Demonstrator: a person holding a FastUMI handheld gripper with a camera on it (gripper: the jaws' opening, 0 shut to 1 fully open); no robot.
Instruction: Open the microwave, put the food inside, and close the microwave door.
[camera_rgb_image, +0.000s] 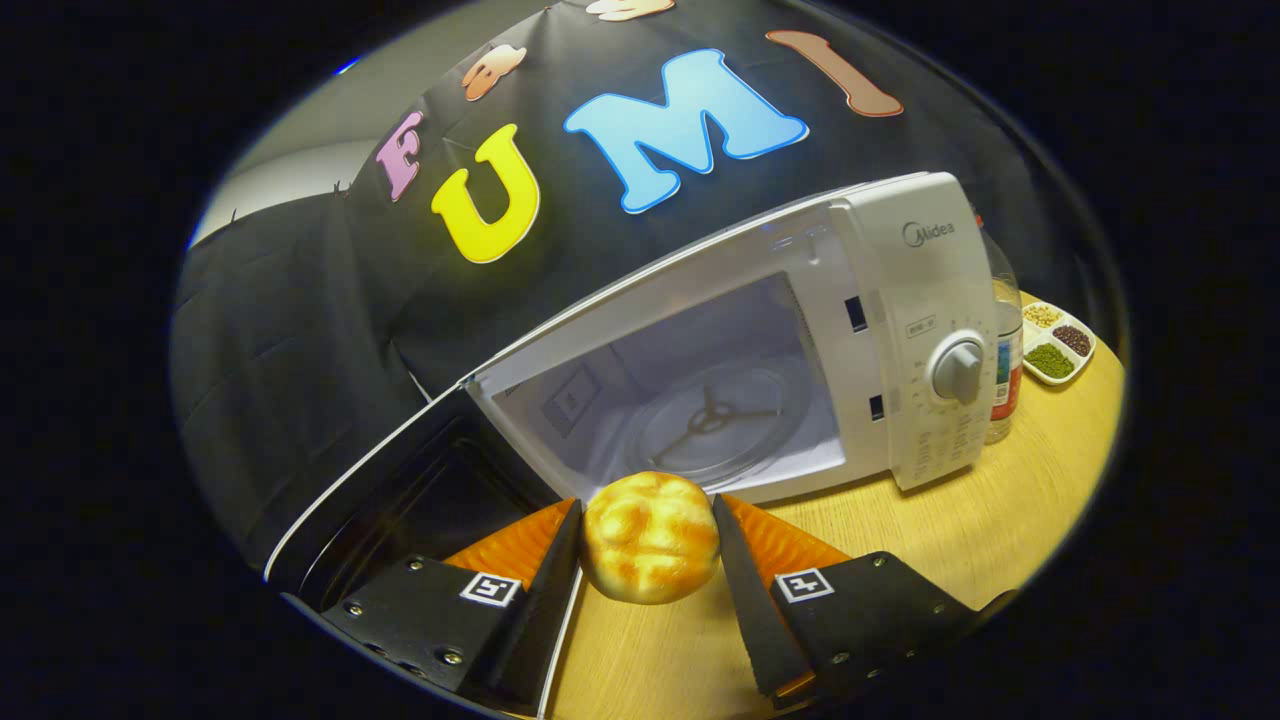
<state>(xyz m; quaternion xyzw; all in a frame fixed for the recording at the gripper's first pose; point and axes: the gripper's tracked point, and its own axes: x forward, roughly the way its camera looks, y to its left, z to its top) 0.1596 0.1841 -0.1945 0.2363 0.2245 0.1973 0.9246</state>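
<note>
Here the tongs (648, 520) clamp the bread roll (650, 538) before the open microwave (860, 300).

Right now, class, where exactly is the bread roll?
In the gripper view, the bread roll sits clamped between the two fingers of the gripper, just in front of the open microwave and its glass turntable, above the wooden table.

The wooden tabletop (960, 520) at lower right carries the open microwave (900, 300), a bottle (1005, 370) and a divided dish (1058, 345) further right.
</note>
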